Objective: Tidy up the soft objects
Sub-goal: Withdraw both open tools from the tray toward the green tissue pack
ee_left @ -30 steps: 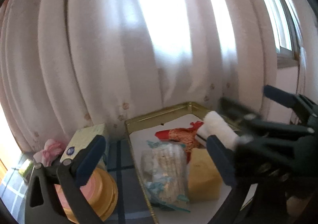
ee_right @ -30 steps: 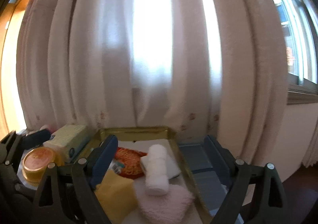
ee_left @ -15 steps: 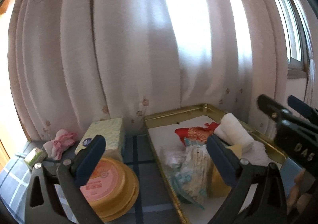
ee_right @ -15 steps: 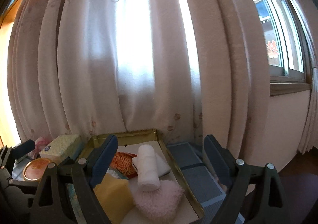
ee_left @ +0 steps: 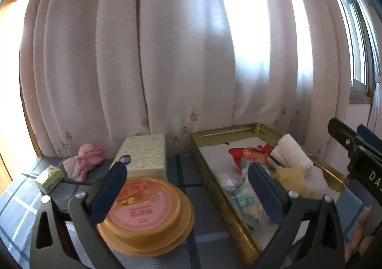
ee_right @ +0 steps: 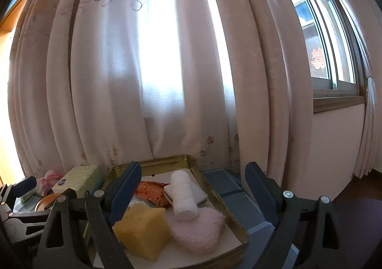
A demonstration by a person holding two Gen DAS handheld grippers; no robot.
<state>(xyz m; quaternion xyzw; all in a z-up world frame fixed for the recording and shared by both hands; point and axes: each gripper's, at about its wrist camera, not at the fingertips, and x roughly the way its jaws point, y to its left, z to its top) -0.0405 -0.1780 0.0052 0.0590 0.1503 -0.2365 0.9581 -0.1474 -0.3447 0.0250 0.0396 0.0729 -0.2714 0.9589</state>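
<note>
Our left tool (ee_left: 186, 187) stands wide with nothing between its blue pads, hovering low over the bench (ee_left: 19, 199). Our right tool (ee_right: 191, 187) is also wide and empty, held above the near end of the gold tray (ee_right: 238, 228).

The gold tray is our landmark. Inside it lie a yellow sponge (ee_right: 143, 230) at the near end, a pink fluffy cloth (ee_right: 198, 230) beside it, a white rolled towel (ee_right: 182, 195) resting partly on that cloth, and a red-orange pouch (ee_right: 152, 193) further back. A clear bag of pale items (ee_left: 246, 199) lies along the tray's left side.

Left of the tray, still on the bench, a pink and white soft bundle (ee_left: 83, 161) sits near the curtain (ee_left: 167, 54), well apart from the tray. We judge it the next thing to gather.

To do this well, we should swing the left tool toward the bundle, straddle its middle, and close gently so it compresses without slipping.

In the way, between tray and bundle, stand a round yellow tub with a pink lid (ee_left: 145, 214) and a pale tissue box (ee_left: 143, 154). A small green packet (ee_left: 49, 178) lies just left of the bundle.
</note>
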